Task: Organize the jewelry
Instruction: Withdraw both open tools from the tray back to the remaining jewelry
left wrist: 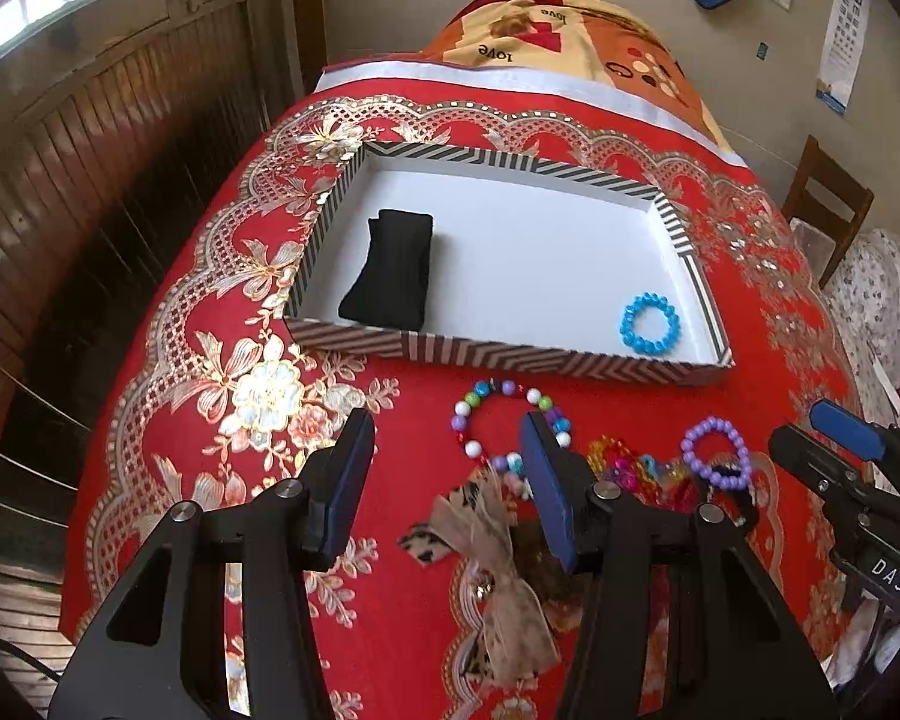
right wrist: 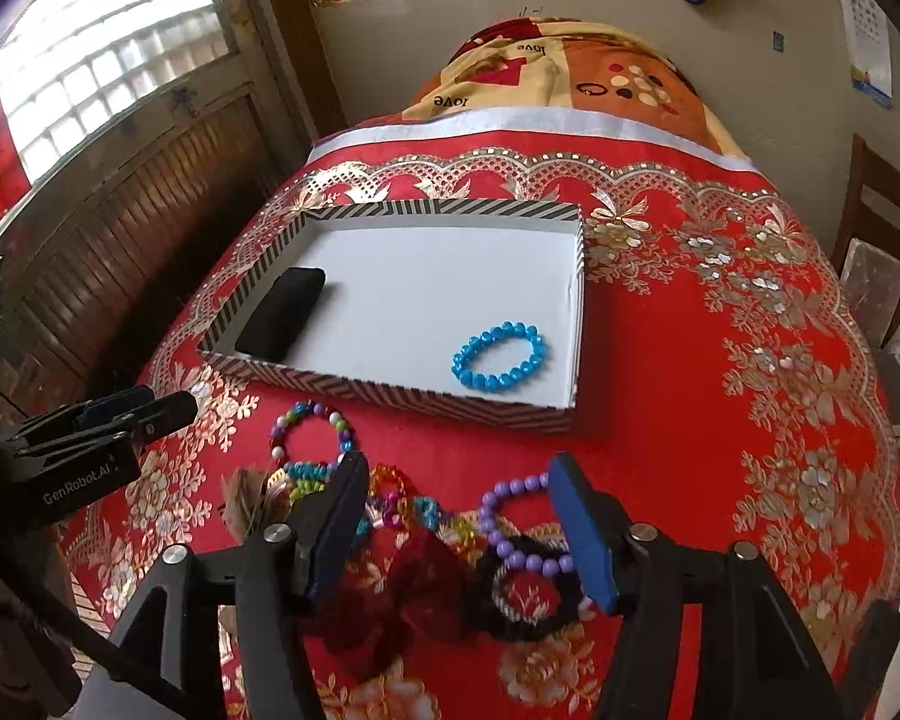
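Observation:
A striped tray [left wrist: 510, 354] [right wrist: 390, 396] with a white floor holds a black cushion [left wrist: 390, 264] [right wrist: 282, 318] at its left and a blue bead bracelet [left wrist: 625, 324] [right wrist: 459, 366] at its near right. In front of it on the red cloth lie a multicolour bead bracelet [left wrist: 473, 449] [right wrist: 279, 420], a purple bead bracelet [left wrist: 714, 423] [right wrist: 498, 489], bright translucent beads [left wrist: 618, 468] [right wrist: 390, 498], a black hair tie [right wrist: 486, 606], a leopard-print bow [left wrist: 492, 540] and a dark red bow [right wrist: 414, 588]. My left gripper [left wrist: 448, 417] hovers open over the multicolour bracelet. My right gripper [right wrist: 459, 459] hovers open above the purple bracelet and bows, gripping nothing.
The red floral cloth [right wrist: 720, 420] covers a table; a patterned blanket [left wrist: 558, 30] lies at its far end. A wooden slatted wall [left wrist: 120, 150] runs along the left. A wooden chair [left wrist: 828, 204] stands at the right edge.

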`<state>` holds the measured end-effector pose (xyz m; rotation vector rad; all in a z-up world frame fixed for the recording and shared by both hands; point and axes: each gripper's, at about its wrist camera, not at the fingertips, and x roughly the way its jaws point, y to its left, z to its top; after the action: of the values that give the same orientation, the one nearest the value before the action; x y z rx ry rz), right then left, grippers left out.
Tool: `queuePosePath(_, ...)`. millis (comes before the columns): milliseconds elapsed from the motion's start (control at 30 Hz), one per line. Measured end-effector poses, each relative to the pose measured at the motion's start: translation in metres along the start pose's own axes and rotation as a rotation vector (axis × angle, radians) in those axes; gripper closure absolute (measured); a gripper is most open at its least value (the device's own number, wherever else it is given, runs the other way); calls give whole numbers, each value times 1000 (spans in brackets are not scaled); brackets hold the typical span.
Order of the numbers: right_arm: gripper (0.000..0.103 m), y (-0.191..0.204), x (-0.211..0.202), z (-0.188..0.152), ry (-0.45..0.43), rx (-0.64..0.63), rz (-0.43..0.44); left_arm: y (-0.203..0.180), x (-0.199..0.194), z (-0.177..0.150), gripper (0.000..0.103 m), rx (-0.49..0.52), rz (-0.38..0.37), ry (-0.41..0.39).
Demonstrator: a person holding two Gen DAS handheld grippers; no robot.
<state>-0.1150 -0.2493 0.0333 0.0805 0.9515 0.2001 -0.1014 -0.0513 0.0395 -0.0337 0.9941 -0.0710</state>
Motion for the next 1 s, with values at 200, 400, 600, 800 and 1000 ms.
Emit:
queuePosePath(200, 41, -3, -13, -15, -2, -1, -6, 0, -10, -14, 53, -9, -15, 8)
queuePosePath(400, 41, -14, -20, -35, 8, 9, -12, 6, -14, -30, 53, -33, -48, 44)
queuePosePath(600, 41, -26, -19, -54, 38, 24, -7, 17, -12, -46, 53, -65, -86, 91)
queuePosePath(800, 41, -34, -9, -69, 82, 46, 15, 23, -3, -61, 53, -87, -120, 138)
queuePosePath(1000, 41, -30, 5, -76, 129, 60, 77, 20, 5, -70, 53, -78, -169, 178)
